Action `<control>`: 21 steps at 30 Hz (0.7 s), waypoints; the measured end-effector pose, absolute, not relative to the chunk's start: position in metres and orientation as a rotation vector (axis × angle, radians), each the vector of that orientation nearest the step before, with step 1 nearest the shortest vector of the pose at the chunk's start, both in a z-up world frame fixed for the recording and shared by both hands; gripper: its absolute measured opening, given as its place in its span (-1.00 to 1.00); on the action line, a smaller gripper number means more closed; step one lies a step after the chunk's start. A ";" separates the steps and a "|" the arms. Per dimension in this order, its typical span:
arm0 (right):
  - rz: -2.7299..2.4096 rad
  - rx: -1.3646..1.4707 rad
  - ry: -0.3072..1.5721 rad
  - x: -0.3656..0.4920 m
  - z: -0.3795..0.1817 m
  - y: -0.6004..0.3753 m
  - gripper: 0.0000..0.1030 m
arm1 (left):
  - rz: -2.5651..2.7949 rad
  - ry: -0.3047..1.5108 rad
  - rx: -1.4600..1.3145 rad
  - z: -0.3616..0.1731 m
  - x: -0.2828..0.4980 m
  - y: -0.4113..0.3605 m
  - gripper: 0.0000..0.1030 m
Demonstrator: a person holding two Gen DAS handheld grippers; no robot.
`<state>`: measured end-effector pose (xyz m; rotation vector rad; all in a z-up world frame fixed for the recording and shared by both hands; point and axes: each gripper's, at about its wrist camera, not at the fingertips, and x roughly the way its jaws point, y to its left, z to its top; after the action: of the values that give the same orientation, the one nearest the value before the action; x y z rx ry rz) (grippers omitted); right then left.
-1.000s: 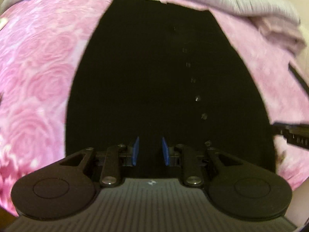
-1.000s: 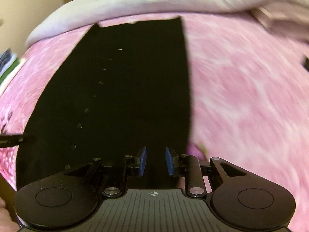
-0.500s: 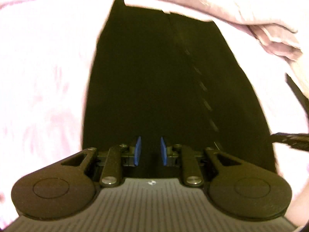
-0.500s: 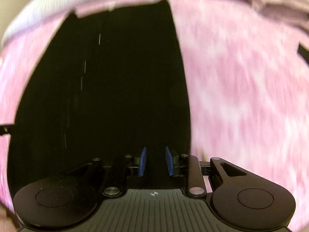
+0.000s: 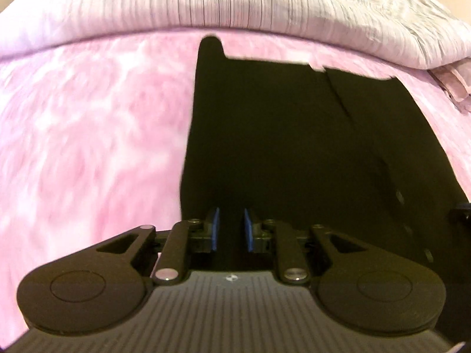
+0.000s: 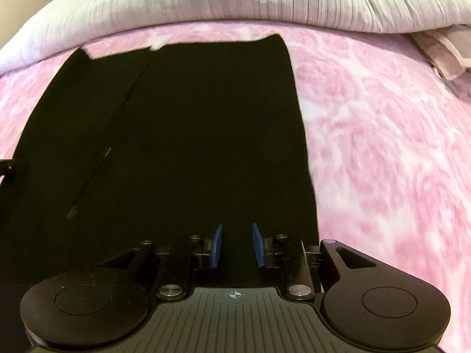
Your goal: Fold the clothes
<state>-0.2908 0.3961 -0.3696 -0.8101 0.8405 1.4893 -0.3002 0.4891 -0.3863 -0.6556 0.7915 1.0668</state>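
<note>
black garment [image 6: 182,135] lies flat, buttoned, on pink bedspread [image 6: 382,135].

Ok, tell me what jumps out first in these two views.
A long black garment lies flat down the middle of a pink rose-patterned bedspread. A bunched pale striped duvet runs across the far edge. The left gripper and right gripper sit over the garment's near end, blue pads parted.

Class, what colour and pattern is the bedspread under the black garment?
Pink with a pale rose print, clearest in the right wrist view: bedspread.
</note>
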 end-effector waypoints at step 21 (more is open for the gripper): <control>1.644 -0.546 0.979 -0.291 -0.373 0.592 -0.49 | 1.113 0.677 -0.702 -0.367 -0.259 0.641 -0.81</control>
<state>-0.2908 0.5919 -0.3734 -0.5465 0.9793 1.6441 -0.2594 0.6408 -0.3673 -0.7022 0.6767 1.1133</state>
